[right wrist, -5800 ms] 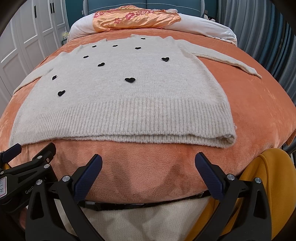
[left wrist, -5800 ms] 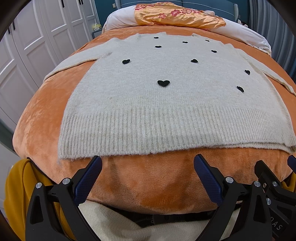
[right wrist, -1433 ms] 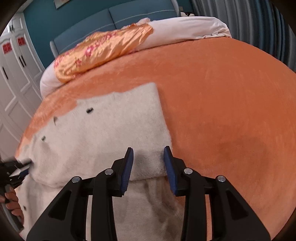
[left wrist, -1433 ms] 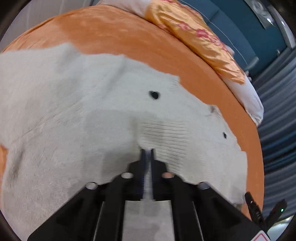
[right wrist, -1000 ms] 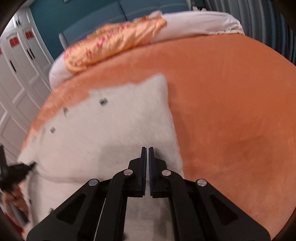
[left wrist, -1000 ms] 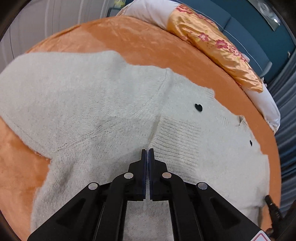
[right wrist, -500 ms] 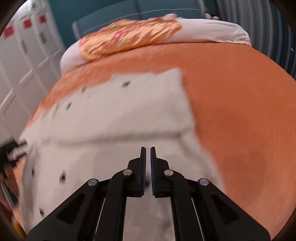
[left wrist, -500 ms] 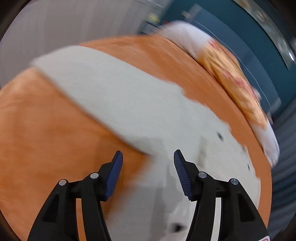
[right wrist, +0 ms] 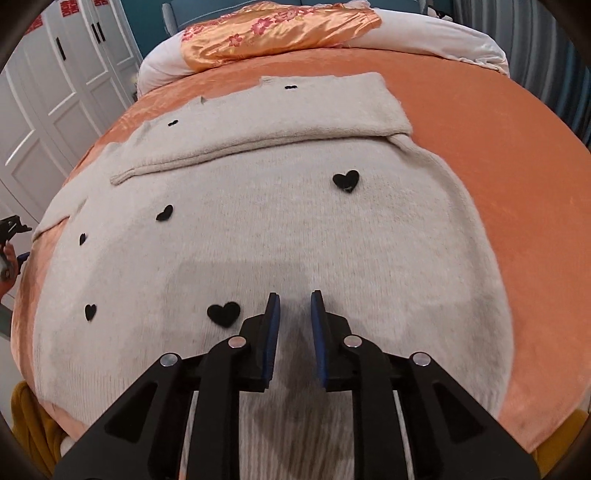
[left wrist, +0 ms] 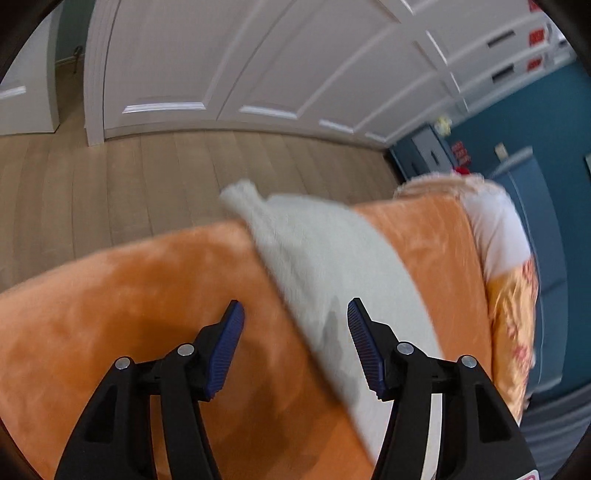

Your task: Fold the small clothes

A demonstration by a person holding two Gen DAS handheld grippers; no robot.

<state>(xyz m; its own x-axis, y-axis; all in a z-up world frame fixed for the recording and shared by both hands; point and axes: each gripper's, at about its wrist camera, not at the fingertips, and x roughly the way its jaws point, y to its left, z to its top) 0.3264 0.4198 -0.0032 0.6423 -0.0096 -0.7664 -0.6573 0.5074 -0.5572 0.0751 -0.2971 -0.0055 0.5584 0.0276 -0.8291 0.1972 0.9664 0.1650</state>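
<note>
A cream knitted sweater (right wrist: 277,229) with black hearts (right wrist: 346,181) lies flat on the orange blanket (right wrist: 498,166). Its right sleeve (right wrist: 277,136) is folded across the upper body. My right gripper (right wrist: 295,295) hovers over the lower body beside a heart; its jaws are opening, a narrow gap with nothing pinched between them. In the left wrist view the other sleeve (left wrist: 332,258) runs slantwise over the blanket (left wrist: 129,295), its cuff at the bed's edge. My left gripper (left wrist: 294,306) stands open just above that sleeve's near edge, holding nothing.
An orange flowered pillow (right wrist: 280,29) and white bedding lie at the head of the bed. White wardrobe doors (right wrist: 55,92) stand to the left, with wood floor (left wrist: 110,177) past the bed edge. A yellow garment (right wrist: 29,424) sits at the foot, low left.
My left gripper opened from shut and swung left, from the sweater's middle to the left sleeve at the bed's edge. My right gripper drew back toward the hem and its shut jaws parted.
</note>
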